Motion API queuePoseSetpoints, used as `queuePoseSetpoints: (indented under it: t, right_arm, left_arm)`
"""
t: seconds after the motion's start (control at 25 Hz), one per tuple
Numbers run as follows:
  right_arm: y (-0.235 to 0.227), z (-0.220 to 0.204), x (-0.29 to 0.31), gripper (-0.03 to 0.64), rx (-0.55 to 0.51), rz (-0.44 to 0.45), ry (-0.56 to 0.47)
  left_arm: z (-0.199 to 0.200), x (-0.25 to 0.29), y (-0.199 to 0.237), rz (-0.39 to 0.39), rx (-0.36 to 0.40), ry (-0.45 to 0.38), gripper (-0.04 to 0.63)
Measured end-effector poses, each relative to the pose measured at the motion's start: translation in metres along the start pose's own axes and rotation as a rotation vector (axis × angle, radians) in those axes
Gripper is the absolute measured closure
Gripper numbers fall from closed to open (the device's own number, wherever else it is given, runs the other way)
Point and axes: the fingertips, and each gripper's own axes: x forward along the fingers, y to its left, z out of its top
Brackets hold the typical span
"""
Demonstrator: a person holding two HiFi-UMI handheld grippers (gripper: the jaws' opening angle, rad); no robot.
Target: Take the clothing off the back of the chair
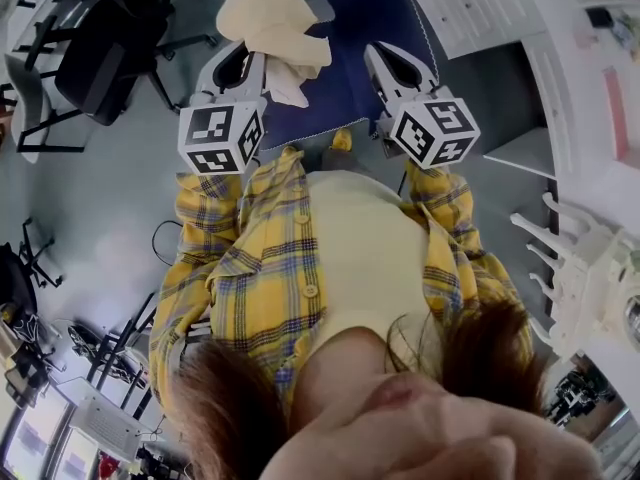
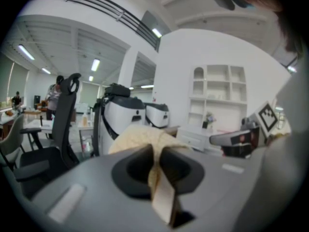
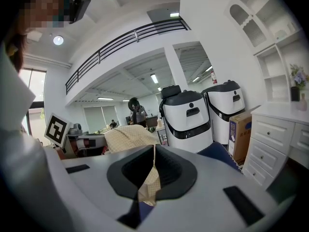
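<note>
Grey office floor and black chairs surround a blue chair. Cream clothing hangs bunched just above it. The left tool and right tool each pinch a fold, apparently sharing the weight to lift it clear.

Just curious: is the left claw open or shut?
Shut. The left claw pinches the cream garment between closed jaws, seen in its own view.
</note>
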Motion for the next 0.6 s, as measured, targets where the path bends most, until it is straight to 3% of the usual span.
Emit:
queuePoseSetpoints:
  t: [0.6]
  right_arm:
    - [0.0051, -0.0056, 0.0050, 0.603, -0.014, 0.017, 0.036]
  left_arm:
    - [-0.0100, -0.0101, 0.0008, 0.035, -0.032, 0.008, 0.554]
